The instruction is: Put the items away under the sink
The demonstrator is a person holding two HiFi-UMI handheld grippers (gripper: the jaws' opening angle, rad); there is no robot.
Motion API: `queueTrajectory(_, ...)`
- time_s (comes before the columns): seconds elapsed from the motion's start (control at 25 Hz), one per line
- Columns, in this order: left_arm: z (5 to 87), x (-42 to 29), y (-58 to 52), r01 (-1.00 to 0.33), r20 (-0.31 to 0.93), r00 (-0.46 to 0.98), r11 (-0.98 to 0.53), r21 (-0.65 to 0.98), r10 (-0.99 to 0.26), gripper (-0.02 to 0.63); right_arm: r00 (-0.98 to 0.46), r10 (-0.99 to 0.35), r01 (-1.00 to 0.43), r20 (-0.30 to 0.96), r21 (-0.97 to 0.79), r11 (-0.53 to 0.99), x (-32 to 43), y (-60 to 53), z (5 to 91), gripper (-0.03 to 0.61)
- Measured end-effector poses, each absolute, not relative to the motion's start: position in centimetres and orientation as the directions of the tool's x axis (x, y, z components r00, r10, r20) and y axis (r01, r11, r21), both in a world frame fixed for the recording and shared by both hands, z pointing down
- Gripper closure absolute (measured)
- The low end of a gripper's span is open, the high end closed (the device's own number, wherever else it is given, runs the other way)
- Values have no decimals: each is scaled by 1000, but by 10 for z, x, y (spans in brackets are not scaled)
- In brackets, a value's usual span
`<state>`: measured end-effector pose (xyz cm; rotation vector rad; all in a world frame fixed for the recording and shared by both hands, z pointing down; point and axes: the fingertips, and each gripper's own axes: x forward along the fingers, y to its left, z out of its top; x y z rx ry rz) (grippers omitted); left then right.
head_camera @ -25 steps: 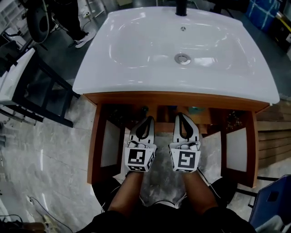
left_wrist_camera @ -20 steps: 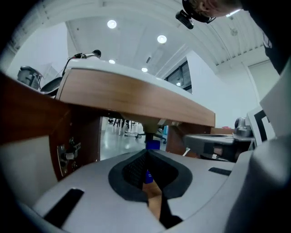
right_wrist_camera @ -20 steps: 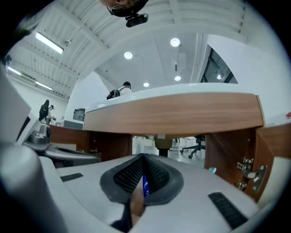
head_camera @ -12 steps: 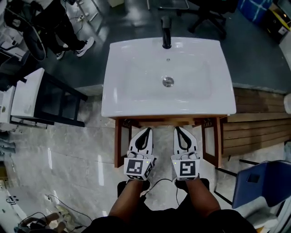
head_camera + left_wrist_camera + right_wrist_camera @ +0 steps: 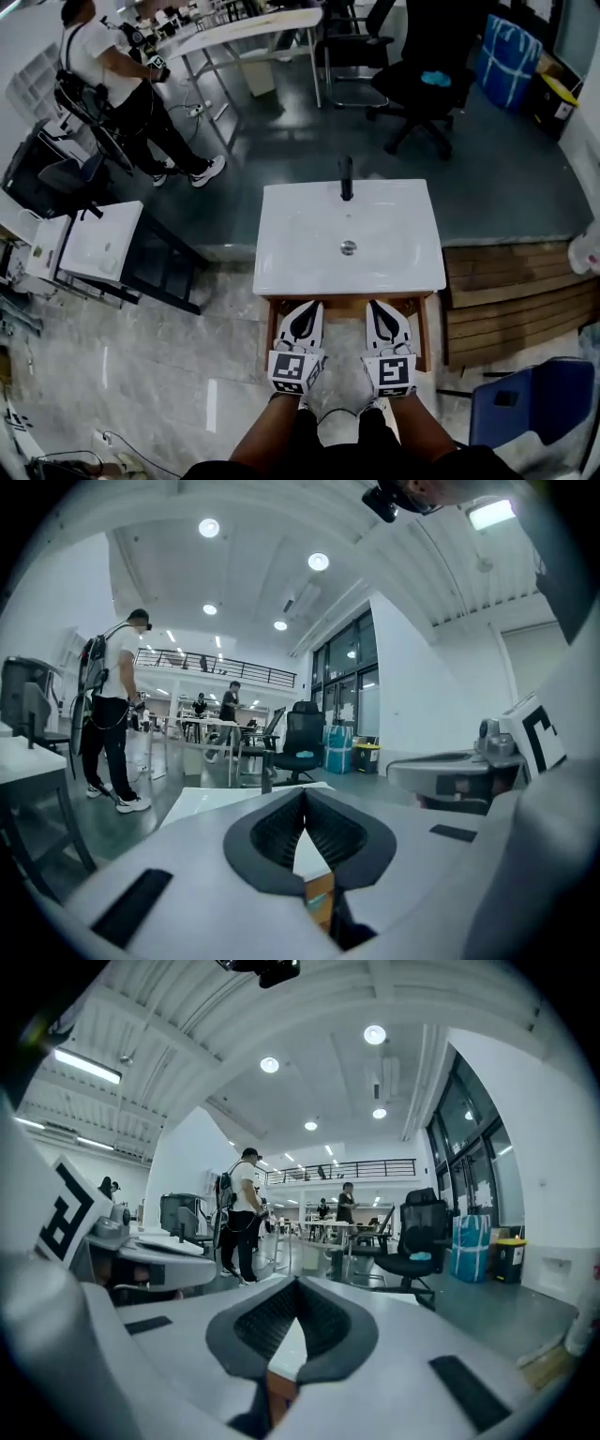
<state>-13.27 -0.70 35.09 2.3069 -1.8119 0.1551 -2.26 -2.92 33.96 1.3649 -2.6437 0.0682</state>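
**Left gripper (image 5: 308, 307) and right gripper (image 5: 376, 306).** In the head view they are held side by side at 6 o'clock of the frame. Both point toward 12 o'clock, and their tips lie at the near edge of the sink (image 5: 309, 234). Each gripper view shows its jaws clenched, the dark pads meeting in a point with nothing between them. Neither gripper touches anything.

**Sink.** A white rectangular basin seen from above, at the centre of the frame. A black tap (image 5: 346, 178) stands at its 12 o'clock edge, and a round drain (image 5: 349, 247) sits in the middle.

**Cabinet (image 5: 423, 333).** Brown wood shows only as narrow strips under the basin's 6 o'clock edge, one at 9 o'clock of the left gripper and one at 3 o'clock of the right. The inside is hidden beneath the basin.

**Surroundings.** A person (image 5: 103, 66) stands at 10 o'clock and a black chair (image 5: 422, 84) at 1 o'clock. Wooden planks (image 5: 511, 291) lie at 3 o'clock of the sink.
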Motion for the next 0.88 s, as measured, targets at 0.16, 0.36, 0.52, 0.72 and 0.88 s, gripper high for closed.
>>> queueTrajectory(0.16,316,-131,2,-964,170,264,-256,71,-949,595,-557,-822,-822,119,62,566,-18,-26,296,560)
queueTrajectory(0.36,288,-135,9,-959,134,283,-280,38,-950,595,-543,-836,-832,73,87,548,-19,-19,263,560)
queueTrajectory(0.52,276,-142,7,-959,116,285,-283,31,-951,595,-545,-837,-831,50,98,547,-26,-21,249,560)
queueTrajectory(0.72,264,-137,4,-954,85,299,-299,20,-950,595,-533,-846,-839,21,113,532,-18,-22,238,560)
queueTrajectory(0.88,251,-137,-1,-951,60,309,-309,7,-949,595,-518,-856,-851,-10,109,514,-14,-27,223,560)
